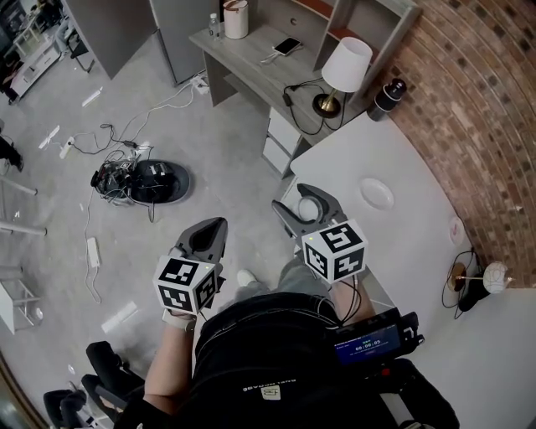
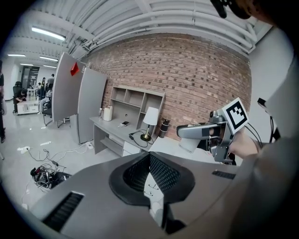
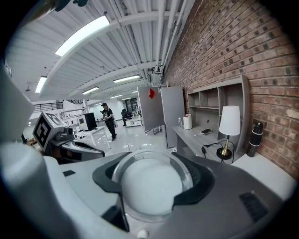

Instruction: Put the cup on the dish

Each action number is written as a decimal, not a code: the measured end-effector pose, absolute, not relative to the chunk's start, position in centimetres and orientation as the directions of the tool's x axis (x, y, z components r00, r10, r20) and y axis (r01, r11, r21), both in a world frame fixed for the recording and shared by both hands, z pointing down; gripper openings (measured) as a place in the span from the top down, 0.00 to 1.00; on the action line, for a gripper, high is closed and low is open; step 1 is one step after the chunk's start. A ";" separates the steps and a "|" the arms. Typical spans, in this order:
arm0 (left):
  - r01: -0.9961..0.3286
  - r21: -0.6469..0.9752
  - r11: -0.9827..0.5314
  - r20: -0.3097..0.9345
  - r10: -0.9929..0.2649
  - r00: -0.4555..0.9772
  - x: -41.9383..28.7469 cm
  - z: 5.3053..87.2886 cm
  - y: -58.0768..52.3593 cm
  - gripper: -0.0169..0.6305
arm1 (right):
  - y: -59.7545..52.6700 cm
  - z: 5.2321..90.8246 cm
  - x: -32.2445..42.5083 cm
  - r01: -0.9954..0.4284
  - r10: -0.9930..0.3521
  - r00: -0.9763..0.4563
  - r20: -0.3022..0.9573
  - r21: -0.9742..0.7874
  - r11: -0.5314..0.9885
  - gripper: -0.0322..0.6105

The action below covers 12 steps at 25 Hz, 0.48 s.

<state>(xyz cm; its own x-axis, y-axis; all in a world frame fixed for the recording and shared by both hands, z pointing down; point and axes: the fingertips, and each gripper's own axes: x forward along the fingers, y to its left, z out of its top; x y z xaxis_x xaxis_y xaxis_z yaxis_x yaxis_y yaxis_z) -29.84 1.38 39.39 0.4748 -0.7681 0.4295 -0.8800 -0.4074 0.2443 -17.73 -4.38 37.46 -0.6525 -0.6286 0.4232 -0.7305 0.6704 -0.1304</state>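
Observation:
A small white dish (image 1: 377, 193) lies on the round white table (image 1: 360, 155), towards its right side. My right gripper (image 1: 308, 206) is shut on a clear cup (image 1: 309, 207) with a whitish inside, held in the air at the table's near left edge, short of the dish. The cup (image 3: 152, 184) fills the space between the jaws in the right gripper view. My left gripper (image 1: 210, 231) hangs over the floor to the left, jaws together and holding nothing. From the left gripper view I see the right gripper (image 2: 205, 131) with the cup (image 2: 189, 144).
A white-shaded lamp (image 1: 345, 71) and a dark bottle (image 1: 388, 94) stand at the table's far end. A grey desk (image 1: 251, 59) behind carries a phone (image 1: 287, 46) and a white canister (image 1: 236, 18). Cables and a black round device (image 1: 159, 182) lie on the floor. Brick wall on the right.

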 end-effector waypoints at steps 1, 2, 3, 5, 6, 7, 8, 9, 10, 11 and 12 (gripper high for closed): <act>-0.880 0.244 -0.408 0.429 -0.768 0.475 -29.8 39.4 1.3 0.96 | -4.4 37.5 -17.6 -0.731 -0.629 -0.652 0.424 -0.131 0.669 0.54; -0.881 0.244 -0.407 0.428 -0.770 0.474 -29.8 39.4 1.3 0.96 | -4.5 37.6 -17.5 -0.732 -0.629 -0.651 0.424 -0.131 0.669 0.54; -0.882 0.244 -0.404 0.428 -0.771 0.472 -29.8 39.3 1.2 0.96 | -4.6 37.6 -17.5 -0.731 -0.629 -0.652 0.424 -0.131 0.669 0.54; -0.885 0.245 -0.397 0.428 -0.774 0.466 -29.8 39.3 1.2 0.96 | -4.8 37.7 -17.5 -0.728 -0.625 -0.654 0.426 -0.130 0.673 0.54; -0.886 0.244 -0.395 0.429 -0.775 0.464 -29.8 39.3 1.2 0.96 | -4.9 37.7 -17.6 -0.726 -0.624 -0.655 0.426 -0.128 0.675 0.54; -0.887 0.244 -0.392 0.430 -0.776 0.462 -29.8 39.4 1.1 0.96 | -5.1 37.7 -17.6 -0.725 -0.623 -0.656 0.426 -0.125 0.678 0.54; -0.888 0.243 -0.390 0.432 -0.776 0.459 -29.8 39.4 1.0 0.96 | -5.3 37.6 -17.5 -0.724 -0.623 -0.656 0.426 -0.121 0.680 0.54; -0.889 0.243 -0.388 0.434 -0.777 0.457 -29.7 39.4 0.8 0.96 | -5.5 37.6 -17.5 -0.723 -0.623 -0.656 0.426 -0.118 0.681 0.54; -0.890 0.242 -0.385 0.435 -0.777 0.455 -29.7 39.4 0.7 0.96 | -5.8 37.6 -17.4 -0.722 -0.622 -0.657 0.426 -0.115 0.683 0.54; -0.892 0.241 -0.383 0.435 -0.778 0.452 -29.6 39.3 0.5 0.96 | -6.0 37.6 -17.3 -0.720 -0.621 -0.658 0.426 -0.114 0.684 0.54; -0.893 0.240 -0.381 0.437 -0.779 0.450 -29.5 39.3 0.3 0.96 | -6.2 37.6 -17.3 -0.719 -0.619 -0.659 0.427 -0.115 0.685 0.54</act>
